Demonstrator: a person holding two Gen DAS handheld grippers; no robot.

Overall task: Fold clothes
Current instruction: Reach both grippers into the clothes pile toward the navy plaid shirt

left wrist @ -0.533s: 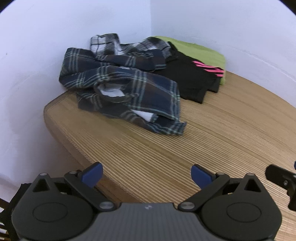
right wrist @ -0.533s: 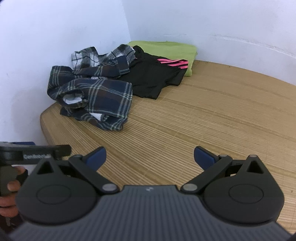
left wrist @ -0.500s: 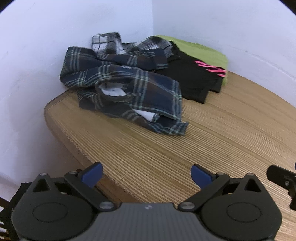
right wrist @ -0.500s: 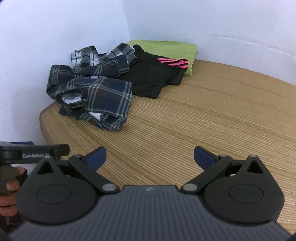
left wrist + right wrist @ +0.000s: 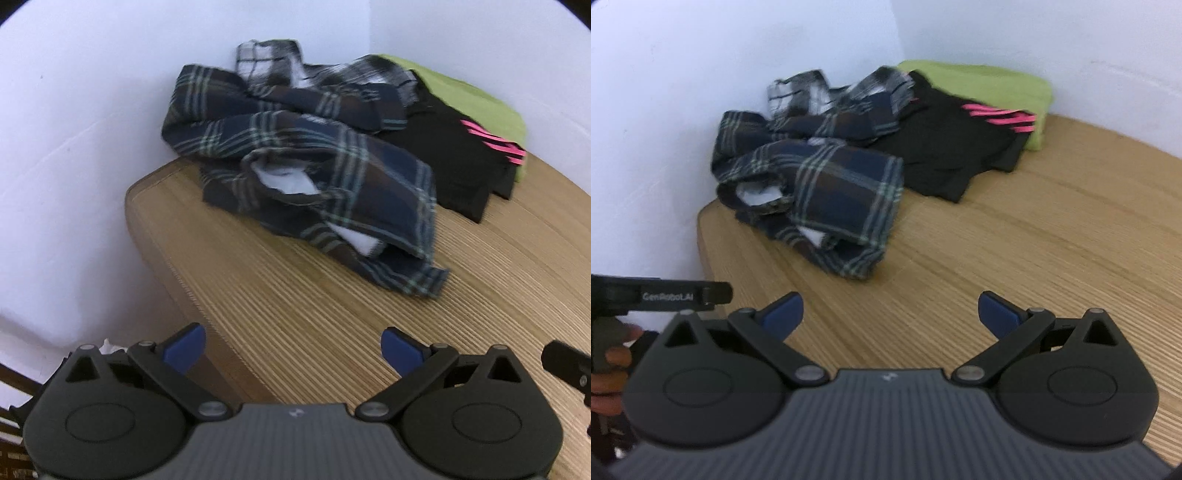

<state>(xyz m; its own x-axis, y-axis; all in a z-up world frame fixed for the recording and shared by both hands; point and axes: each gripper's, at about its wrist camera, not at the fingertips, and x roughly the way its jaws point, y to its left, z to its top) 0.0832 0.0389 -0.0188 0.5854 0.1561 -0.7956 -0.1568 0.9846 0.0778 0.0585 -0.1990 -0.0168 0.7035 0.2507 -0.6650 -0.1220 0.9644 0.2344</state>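
Plaid shirt [image 5: 306,177] lies crumpled at twelve o'clock; both wide-spread, empty grippers [image 5: 291,347] [image 5: 891,314] should pinch its hem corners.

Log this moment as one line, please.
stage: approach | left gripper: open, empty | right gripper: open, empty | plaid shirt: crumpled, untouched | table
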